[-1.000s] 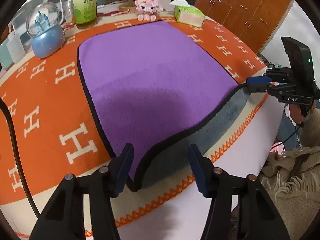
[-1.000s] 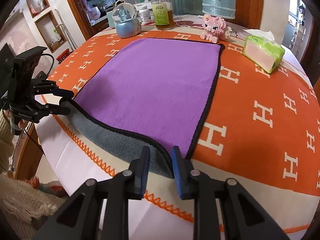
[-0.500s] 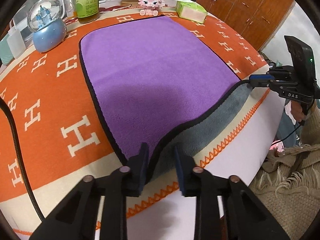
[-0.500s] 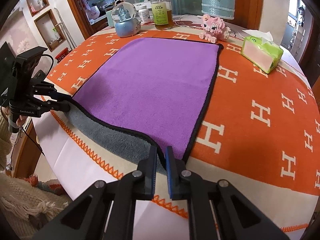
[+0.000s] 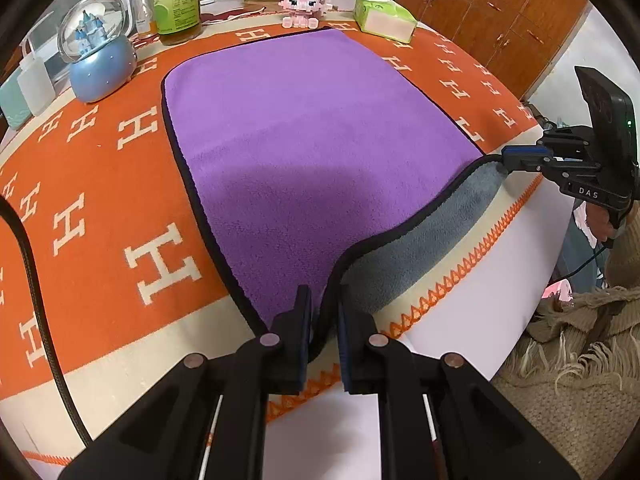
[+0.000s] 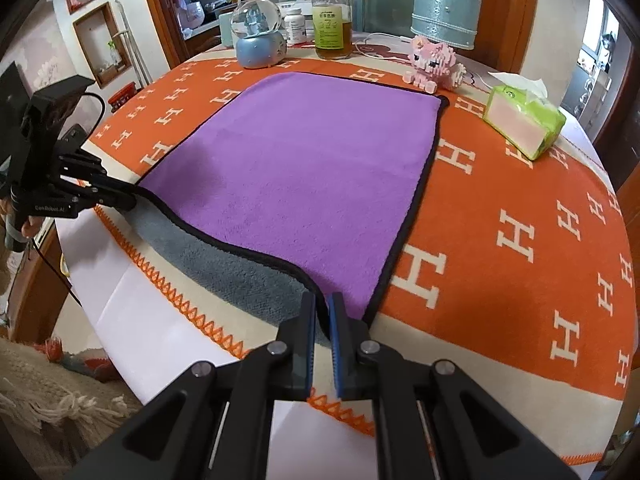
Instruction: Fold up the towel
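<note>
Both near corners of the towel (image 5: 312, 152) are pinched, 1 in the left gripper (image 5: 323, 312) and 1 in the right gripper (image 6: 322, 312), so lifting them forward together over the far edge likely comes next.

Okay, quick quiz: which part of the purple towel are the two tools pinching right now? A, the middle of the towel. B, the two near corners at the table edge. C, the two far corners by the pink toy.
B: the left tool and right tool each clamp a near corner of the purple towel, lifting its grey underside.
</note>
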`<state>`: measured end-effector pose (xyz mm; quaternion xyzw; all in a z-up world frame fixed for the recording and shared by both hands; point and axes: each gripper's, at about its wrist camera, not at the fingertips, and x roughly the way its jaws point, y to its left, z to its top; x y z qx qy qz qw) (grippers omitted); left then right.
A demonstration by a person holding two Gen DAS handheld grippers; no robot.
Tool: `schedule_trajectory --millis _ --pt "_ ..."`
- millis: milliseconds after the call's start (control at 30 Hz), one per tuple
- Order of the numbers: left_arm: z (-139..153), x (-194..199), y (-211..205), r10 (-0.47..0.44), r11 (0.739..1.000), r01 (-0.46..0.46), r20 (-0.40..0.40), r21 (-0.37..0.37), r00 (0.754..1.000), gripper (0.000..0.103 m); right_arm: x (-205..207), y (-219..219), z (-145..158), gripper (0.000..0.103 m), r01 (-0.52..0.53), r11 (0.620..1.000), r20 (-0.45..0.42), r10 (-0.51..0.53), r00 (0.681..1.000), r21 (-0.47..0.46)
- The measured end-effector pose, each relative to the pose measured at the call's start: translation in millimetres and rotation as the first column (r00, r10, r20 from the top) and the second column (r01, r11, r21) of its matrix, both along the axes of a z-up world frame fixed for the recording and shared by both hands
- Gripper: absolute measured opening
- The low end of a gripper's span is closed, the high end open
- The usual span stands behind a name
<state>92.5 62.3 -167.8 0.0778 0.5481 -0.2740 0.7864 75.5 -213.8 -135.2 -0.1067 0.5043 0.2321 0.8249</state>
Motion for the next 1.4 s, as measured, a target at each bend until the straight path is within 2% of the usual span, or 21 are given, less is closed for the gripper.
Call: schedule_trajectory --millis 100,233,433,500,567,900,1167,1400 --pt "0 0 0 0.004 1.000 -0.004 -0.002 -0.003 1.000 0.010 0 1 -1 0.008 -0.018 1.000 -0.010 0.018 1.000 0.002" --pt "-1 0 0 0.009 1.000 -0.009 -0.004 -0.001 1.000 0.010 1 2 -3 0.018 -0.028 1.000 -0.023 0.028 0.999 -0.007" --pt "0 -1 1 0.012 1.000 -0.012 0.000 -0.006 1.000 0.010 3 4 -9 0.019 -0.036 0.999 -0.039 0.035 0.999 -0.028" --pt "1 -1 1 0.015 1.000 -0.014 0.002 -0.005 1.000 0.010 2 5 -8 0.019 -0.037 0.999 -0.035 0.036 0.999 -0.026" --pt "1 -1 1 0.017 1.000 -0.016 0.007 -0.005 1.000 0.010 2 6 -7 0.009 -0.043 0.999 -0.032 0.042 0.999 -0.024" --pt "18 9 4 0.074 0.997 -0.073 0.068 -0.008 0.995 0.006 17 4 15 0.005 0.025 0.999 0.037 -0.024 0.999 -0.024" --pt "41 43 4 0.144 0.989 -0.145 0.114 -0.003 0.983 0.006 44 5 33 0.005 0.088 0.996 0.101 -0.087 0.991 -0.005" --pt "69 93 1 0.200 0.978 -0.206 0.195 0.015 0.960 0.006 90 4 53 0.005 0.174 0.985 0.154 -0.175 0.973 0.015"
